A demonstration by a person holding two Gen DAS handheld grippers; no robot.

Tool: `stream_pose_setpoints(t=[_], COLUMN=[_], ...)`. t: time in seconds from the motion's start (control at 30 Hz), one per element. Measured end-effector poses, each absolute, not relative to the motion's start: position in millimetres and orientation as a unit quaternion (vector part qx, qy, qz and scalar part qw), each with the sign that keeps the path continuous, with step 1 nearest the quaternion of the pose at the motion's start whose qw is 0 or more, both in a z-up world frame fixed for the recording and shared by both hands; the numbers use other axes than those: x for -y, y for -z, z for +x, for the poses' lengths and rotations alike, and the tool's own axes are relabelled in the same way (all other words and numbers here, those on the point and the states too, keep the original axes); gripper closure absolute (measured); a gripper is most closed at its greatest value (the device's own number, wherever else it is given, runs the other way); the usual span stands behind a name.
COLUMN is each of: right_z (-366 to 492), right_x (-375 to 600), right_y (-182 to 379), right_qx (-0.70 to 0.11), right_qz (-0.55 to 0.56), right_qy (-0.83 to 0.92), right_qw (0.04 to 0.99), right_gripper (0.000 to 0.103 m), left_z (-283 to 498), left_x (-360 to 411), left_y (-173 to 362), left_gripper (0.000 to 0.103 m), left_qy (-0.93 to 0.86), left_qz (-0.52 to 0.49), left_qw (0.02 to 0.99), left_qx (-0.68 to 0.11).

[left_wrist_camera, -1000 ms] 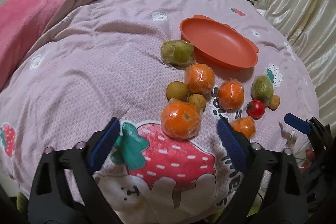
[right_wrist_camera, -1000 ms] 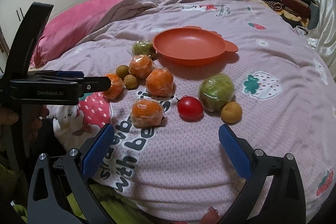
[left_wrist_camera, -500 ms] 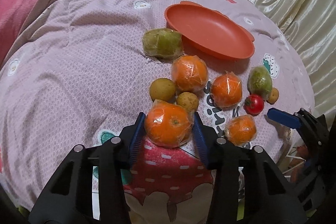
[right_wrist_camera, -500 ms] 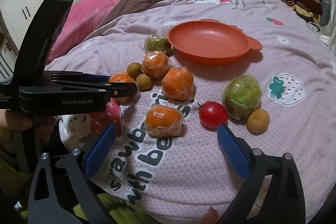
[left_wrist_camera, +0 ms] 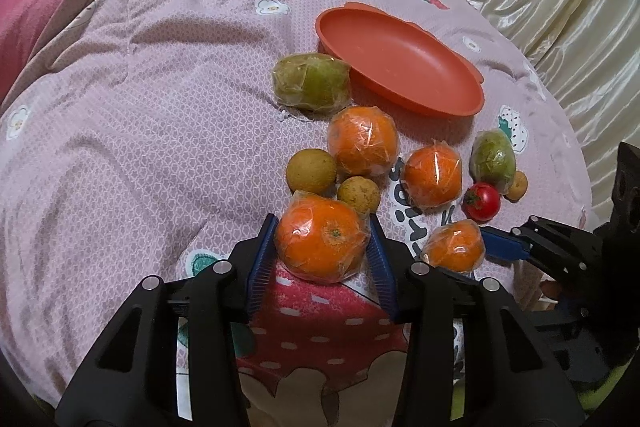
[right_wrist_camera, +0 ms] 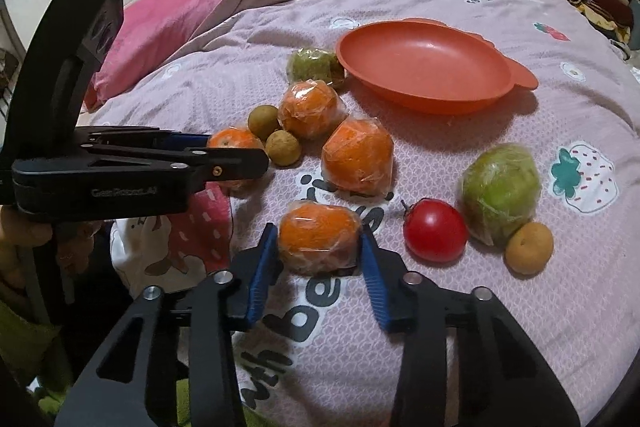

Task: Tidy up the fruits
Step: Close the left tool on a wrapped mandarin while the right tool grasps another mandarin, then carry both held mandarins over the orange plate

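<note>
The left gripper (left_wrist_camera: 322, 247) has its blue pads clamped on the flanks of a wrapped orange (left_wrist_camera: 321, 240), the largest of the oranges, lying on the strawberry print of the quilt (left_wrist_camera: 160, 107). The right gripper (right_wrist_camera: 318, 243) has just been closing, and its pads now press on a smaller wrapped orange (right_wrist_camera: 318, 237) lying beside the tomato (right_wrist_camera: 435, 230). Both fruits seem to rest on the bedding.

The step in hand looks like a double pick-up: 2 oranges seized at once, neither yet carried. The next move likely calls for lifting each one clear of its neighbours and bringing it over to the empty orange plate (right_wrist_camera: 420, 67), which sits further back on the bed, without squeezing hard enough to slip on the film.

Each orange is bright and round under crinkled, glossy cling wrap. Around them lie 2 more wrapped oranges, 2 wrapped green fruits, the tomato and 3 small brown fruits, all off the plate.
</note>
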State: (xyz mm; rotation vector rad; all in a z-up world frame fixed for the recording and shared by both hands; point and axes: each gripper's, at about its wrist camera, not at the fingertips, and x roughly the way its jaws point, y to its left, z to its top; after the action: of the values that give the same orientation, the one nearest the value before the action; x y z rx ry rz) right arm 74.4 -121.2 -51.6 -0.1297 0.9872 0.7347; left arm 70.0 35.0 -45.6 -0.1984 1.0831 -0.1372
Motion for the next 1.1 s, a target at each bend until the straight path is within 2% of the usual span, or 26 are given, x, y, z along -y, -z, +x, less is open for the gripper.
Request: stream_pose_setpoints(t=[0.47,0.73,1.1], right_z=[86,116,155], right_x=[151,167,167], right_y=[12,-9,-7], right_qx=[-0.42,-0.393,-0.392], right_qz=[-0.035,-0.033,-0.053], right_qy=[-0.357,-0.344,-0.344], right_qw=[0.834,0.852,0.852], right_gripper=[0.065,0.065,0.065], left_z=[73,109,157], left_x=[-36,-33,-23], left_y=[9,-7,-15], left_gripper=[0.068,0.068,0.068], left_qy=[0.074,0.077,0.084], left_qz=[-0.103,-0.101,-0.09], left_qw=[0.864,0.867,0.867], left_qx=[-0.487,-0.482,-0.482])
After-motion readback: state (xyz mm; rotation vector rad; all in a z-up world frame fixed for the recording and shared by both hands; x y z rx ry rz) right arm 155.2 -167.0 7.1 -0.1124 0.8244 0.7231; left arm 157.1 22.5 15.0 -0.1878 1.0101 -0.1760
